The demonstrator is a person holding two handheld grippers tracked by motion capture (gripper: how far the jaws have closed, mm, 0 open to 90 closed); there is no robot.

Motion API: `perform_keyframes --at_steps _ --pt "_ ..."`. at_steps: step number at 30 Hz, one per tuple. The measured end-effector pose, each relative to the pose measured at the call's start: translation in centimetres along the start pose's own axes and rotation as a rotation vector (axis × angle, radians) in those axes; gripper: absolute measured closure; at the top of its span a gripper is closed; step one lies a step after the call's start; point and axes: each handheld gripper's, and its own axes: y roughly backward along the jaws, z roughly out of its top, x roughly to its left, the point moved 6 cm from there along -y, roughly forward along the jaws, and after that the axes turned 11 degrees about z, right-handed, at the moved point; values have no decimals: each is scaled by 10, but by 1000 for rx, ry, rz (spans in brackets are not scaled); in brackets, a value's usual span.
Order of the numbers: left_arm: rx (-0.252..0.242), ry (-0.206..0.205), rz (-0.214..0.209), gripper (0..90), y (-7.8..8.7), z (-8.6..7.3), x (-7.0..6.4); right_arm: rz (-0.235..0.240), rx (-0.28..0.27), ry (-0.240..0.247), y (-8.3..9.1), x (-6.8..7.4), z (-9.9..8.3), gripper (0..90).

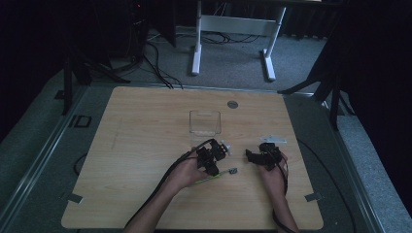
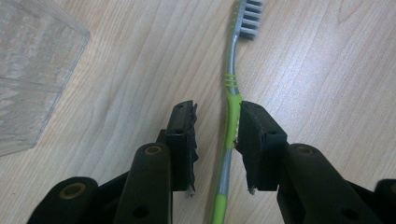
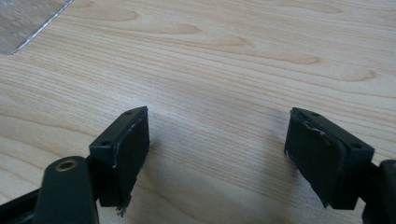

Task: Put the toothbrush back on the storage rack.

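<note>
Toothbrush (image 2: 227, 135) flat on table (image 2: 327, 70), between half-spread left tool (image 2: 215, 140) jaws, touching one; right tool (image 3: 217, 154) wide, empty.

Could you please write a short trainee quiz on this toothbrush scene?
1. True or false: the left claw is clamped shut on the toothbrush.
2. What lies between the right claw jaws? A. toothbrush B. bare table C. clear box
3. Fill in: the toothbrush handle is grey and ____.

Key: 1 false, the jaws straddle the handle with a gap on one side; 2 B; 3 green.
</note>
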Motion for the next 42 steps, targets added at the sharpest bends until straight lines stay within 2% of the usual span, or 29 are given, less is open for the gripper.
perform_keyframes --at_steps 27,42 --pt "68 -25 -25 704 -12 1 -7 0 0 -1 0 0 0 219" --pt "103 -52 -37 745 -19 0 -11 0 0 0 0 0 0 220"
